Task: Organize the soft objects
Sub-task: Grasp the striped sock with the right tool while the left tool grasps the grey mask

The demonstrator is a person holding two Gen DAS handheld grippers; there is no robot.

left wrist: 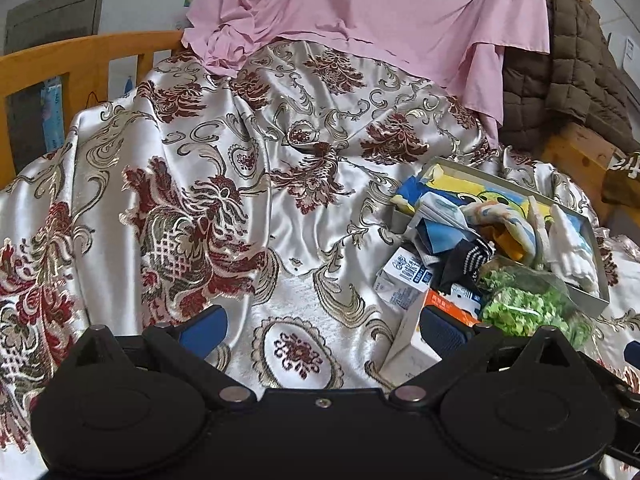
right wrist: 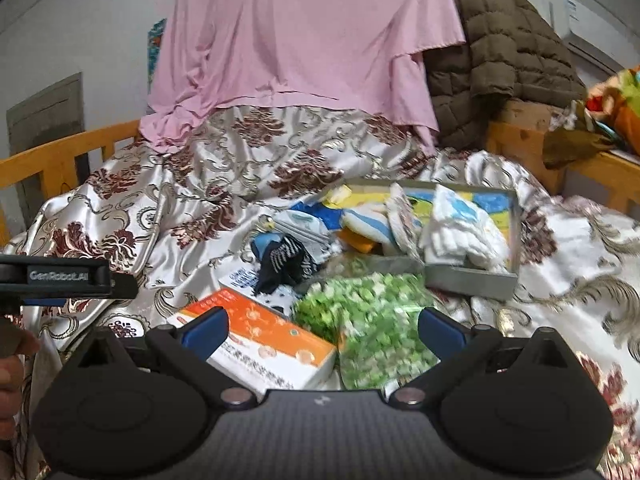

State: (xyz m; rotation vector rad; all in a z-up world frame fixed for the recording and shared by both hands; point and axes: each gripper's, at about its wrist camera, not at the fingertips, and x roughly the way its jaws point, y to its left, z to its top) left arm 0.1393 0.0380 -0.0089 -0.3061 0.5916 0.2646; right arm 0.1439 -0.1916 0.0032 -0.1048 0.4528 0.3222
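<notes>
Your right gripper (right wrist: pixel 322 330) gapes wide and empty above the green bag (right wrist: pixel 372 320) beside the tray (right wrist: pixel 468 278); descend squarely, pinching its middle; left gripper (left wrist: pixel 322 330) idles open, empty.

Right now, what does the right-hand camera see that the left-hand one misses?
Only the right wrist view shows the other tool, a hand and a colourful bundle. Only the left wrist view shows the small milk carton clearly. Both share the grey tray of cloths, green bag, orange box, pink sheet and open fingers.
</notes>
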